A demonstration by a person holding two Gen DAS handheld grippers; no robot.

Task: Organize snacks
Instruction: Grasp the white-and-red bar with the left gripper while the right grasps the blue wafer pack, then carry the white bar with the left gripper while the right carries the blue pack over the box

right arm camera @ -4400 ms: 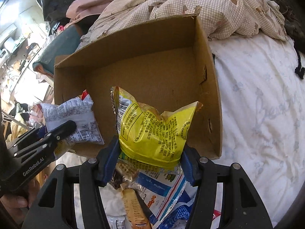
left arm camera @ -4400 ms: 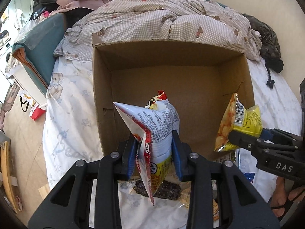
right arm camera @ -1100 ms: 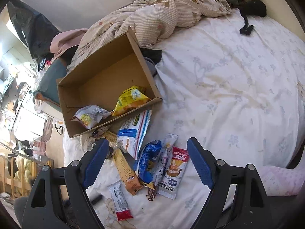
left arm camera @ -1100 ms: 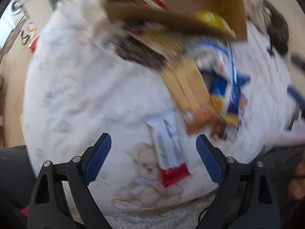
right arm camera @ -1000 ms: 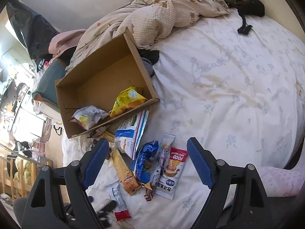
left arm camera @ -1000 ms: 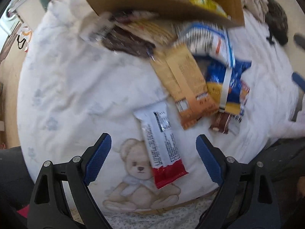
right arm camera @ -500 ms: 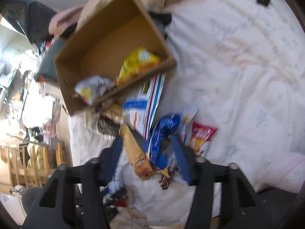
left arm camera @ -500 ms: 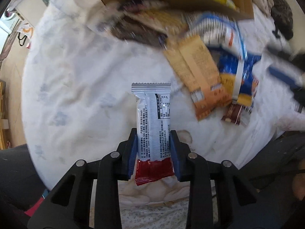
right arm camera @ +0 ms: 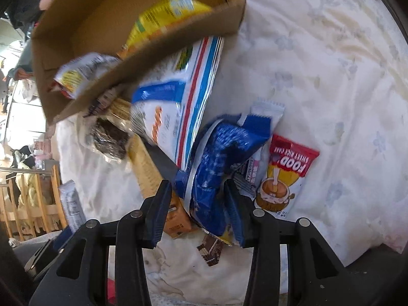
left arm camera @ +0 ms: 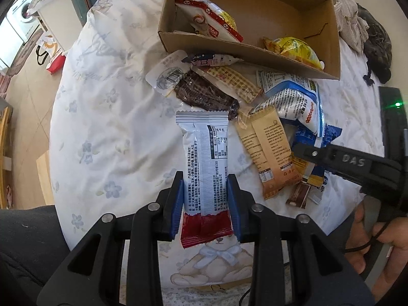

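My left gripper [left arm camera: 205,196] is shut on a white snack bar with a red end [left arm camera: 204,153], held a little above the bedsheet. My right gripper [right arm camera: 197,199] points down into the snack pile and its jaws are closing on a crumpled blue packet [right arm camera: 219,150], which lies between the pads; the right pad presses on it. One of the right gripper's fingers [left arm camera: 331,155] reaches in from the right over the pile. The open cardboard box [left arm camera: 229,48] lies beyond the pile with a yellow bag [left arm camera: 293,49] and a white-and-red bag [left arm camera: 211,20] inside.
Loose snacks lie between me and the box: a tan packet [left arm camera: 270,153], a dark brown pack [left arm camera: 204,94], a large white-and-blue bag [left arm camera: 293,99], a red sachet [right arm camera: 283,176]. The bed drops to the floor [left arm camera: 25,97] on the left. A hand [left arm camera: 377,242] is at right.
The left gripper shut on the white bar and raised it off the sheet. The right gripper dropped from high over the bed onto the pile and narrowed around the blue packet.
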